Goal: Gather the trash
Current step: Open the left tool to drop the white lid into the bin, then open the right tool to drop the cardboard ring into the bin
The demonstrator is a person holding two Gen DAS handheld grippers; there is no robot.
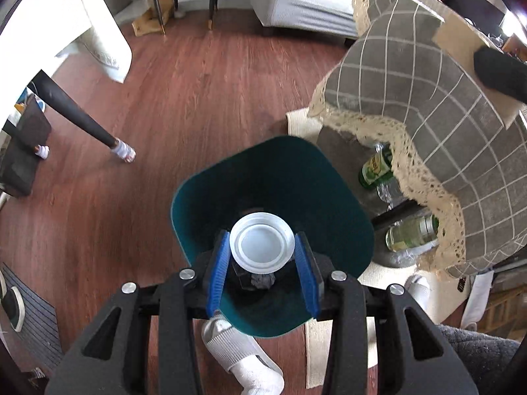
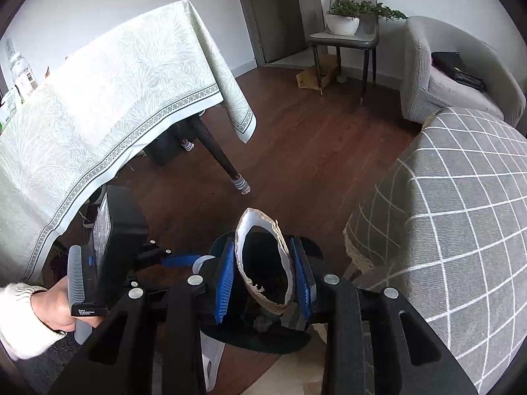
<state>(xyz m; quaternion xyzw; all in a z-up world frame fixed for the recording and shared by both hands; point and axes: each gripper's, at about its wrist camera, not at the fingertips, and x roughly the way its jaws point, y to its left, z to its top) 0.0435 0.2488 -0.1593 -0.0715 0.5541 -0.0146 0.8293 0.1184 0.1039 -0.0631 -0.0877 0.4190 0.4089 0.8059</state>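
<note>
Left claw (image 1: 262, 263) clamps a white plastic lid (image 1: 262, 247), right claw (image 2: 263, 279) a torn paper ring (image 2: 263, 263); both hang above the dark green bin (image 1: 273, 181) for release.

A round, translucent white plastic lid (image 1: 262, 246) with raised concentric rings faces up, pinched at its edges between two blue ribbed pads directly above the open mouth of a dark teal plastic waste bin (image 1: 342, 197) standing on the wooden floor. In the right wrist view, a torn, squashed paper cup (image 2: 263, 263), brown outside and white inside, its rim ragged and pressed into a narrow oval, is squeezed upright between blue pads over the same bin (image 2: 217, 243), where crumpled dark scraps lie inside.
</note>
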